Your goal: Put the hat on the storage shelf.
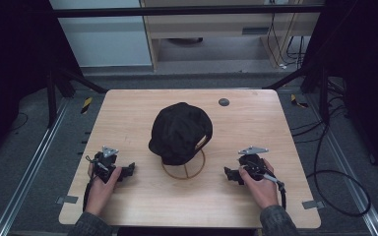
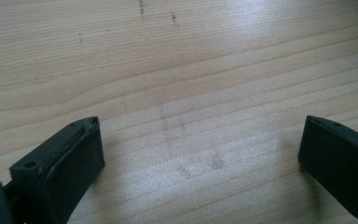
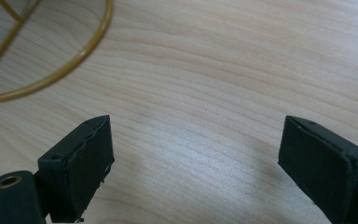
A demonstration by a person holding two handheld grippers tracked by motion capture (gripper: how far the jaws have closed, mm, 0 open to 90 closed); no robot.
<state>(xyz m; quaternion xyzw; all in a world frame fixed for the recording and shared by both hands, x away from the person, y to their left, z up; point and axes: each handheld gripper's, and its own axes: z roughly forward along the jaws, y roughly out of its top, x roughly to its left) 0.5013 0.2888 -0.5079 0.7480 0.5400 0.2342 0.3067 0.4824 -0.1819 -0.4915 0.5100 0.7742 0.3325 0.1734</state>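
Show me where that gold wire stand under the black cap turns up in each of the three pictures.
High view: the gold wire stand sits at table centre, its ring base showing below the black cap.
Left gripper view: not in it; wooden table between open jaws.
Right gripper view: an arc of its ring base curves through the upper left corner.
Shared landmark: the pale wood grain of the table.

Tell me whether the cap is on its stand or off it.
On it. The black cap sits atop the gold wire stand, whose ring base shows beneath it on the table; both grippers rest apart from it.
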